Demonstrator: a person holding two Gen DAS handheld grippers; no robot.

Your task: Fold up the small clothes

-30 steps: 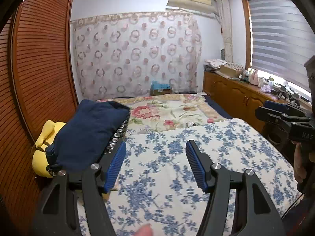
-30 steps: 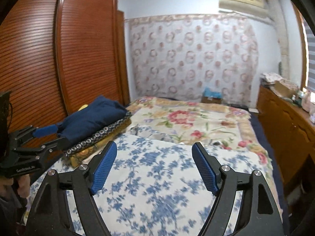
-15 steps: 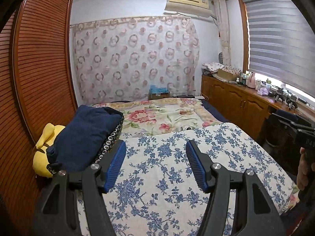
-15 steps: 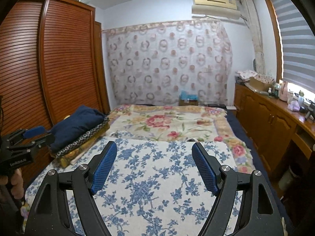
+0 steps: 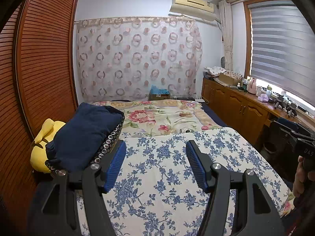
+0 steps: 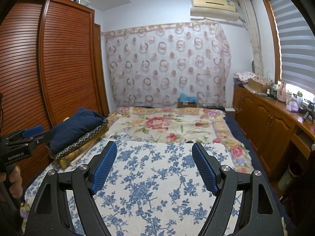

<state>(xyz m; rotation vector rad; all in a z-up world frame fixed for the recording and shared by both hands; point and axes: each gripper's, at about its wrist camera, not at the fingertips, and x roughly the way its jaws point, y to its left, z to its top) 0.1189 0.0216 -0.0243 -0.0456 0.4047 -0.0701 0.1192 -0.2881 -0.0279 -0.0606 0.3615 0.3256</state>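
Observation:
A folded dark blue garment [image 5: 86,133] lies on a stack of pillows at the left of the bed; it also shows in the right wrist view [image 6: 76,125]. My left gripper [image 5: 154,147] is open and empty, held above a white cloth with blue flowers [image 5: 171,169] spread on the bed. My right gripper [image 6: 154,148] is open and empty above the same cloth [image 6: 153,177]. Each gripper shows at the edge of the other's view, the right one [image 5: 301,137] and the left one [image 6: 25,137].
A flowered blanket [image 5: 163,116] covers the far half of the bed. A yellow plush toy [image 5: 42,137] lies by the brown louvred wardrobe [image 5: 39,68] on the left. A wooden cabinet [image 6: 271,122] with bottles runs along the right wall under the window.
Both grippers have risen and pulled back from the bed, so more of the room and ceiling shows. Both stay open and empty.

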